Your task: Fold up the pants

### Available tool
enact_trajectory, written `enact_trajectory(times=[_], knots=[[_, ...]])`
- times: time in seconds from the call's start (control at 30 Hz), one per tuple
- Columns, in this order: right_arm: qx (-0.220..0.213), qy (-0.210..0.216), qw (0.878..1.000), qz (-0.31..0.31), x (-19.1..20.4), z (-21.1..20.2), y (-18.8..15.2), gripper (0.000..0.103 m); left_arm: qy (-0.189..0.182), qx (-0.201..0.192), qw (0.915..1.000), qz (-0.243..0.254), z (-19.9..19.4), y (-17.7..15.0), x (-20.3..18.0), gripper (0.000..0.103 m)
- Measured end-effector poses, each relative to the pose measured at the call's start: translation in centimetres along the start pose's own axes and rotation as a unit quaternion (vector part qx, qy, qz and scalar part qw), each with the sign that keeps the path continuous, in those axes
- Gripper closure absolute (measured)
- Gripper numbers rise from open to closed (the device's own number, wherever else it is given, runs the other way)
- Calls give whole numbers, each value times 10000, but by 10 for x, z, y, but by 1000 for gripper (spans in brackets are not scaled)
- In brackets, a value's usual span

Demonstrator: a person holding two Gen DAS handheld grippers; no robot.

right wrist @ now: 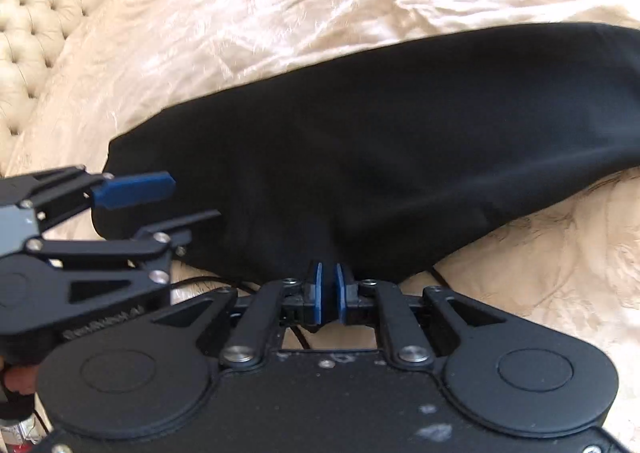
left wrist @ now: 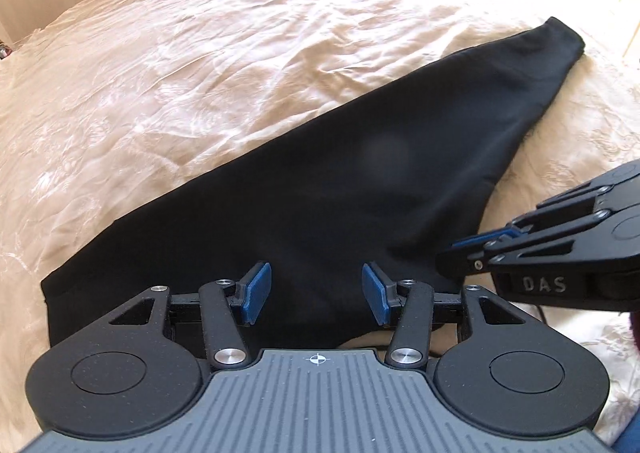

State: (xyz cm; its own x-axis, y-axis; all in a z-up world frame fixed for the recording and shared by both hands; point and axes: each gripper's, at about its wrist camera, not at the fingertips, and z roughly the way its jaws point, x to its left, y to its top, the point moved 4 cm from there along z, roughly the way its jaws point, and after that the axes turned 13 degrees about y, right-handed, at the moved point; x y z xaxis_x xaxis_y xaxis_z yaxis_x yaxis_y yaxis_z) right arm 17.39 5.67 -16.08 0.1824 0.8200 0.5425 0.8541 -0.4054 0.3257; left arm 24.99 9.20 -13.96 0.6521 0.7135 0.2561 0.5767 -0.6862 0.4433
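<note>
**Black pants on the bed, pinched at the near edge**

Beneath you spreads a cream satin bedspread (left wrist: 200,65), rumpled, with a tufted headboard (right wrist: 36,33) at its far side. Across it lie the pants (left wrist: 340,181) — plain black, matte, smooth, tapering from a wide near end to a narrow far tip. Your right gripper (right wrist: 329,293) has its blue pads nearly together, nipping a small fold of the near edge. Your left gripper (left wrist: 316,293) stands half open over the cloth — nothing gripped.
</note>
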Motion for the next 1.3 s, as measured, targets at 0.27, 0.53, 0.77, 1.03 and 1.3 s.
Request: enact_trajectory(times=[0.27,0.53,0.77,1.03,1.3], knots=[[-789,-476,9938,619,-45,-70,-1,86,-166,451,9953,840,27,-22,-55,54],[-1023,-651,9893,817,-110,-124,9,82,220,29,9998,-11,-11,7,-58,54],[-1075,-603,9896,744,-197,-161,31,81,445,446,9968,-494,17,27,-94,54],[-1049,-619,9908,591,-272,-209,50,79,685,885,9937,91,20,22,-113,52],[-1049,-648,9917,359,-321,-223,89,77,1172,570,9907,-401,-23,50,-123,52]])
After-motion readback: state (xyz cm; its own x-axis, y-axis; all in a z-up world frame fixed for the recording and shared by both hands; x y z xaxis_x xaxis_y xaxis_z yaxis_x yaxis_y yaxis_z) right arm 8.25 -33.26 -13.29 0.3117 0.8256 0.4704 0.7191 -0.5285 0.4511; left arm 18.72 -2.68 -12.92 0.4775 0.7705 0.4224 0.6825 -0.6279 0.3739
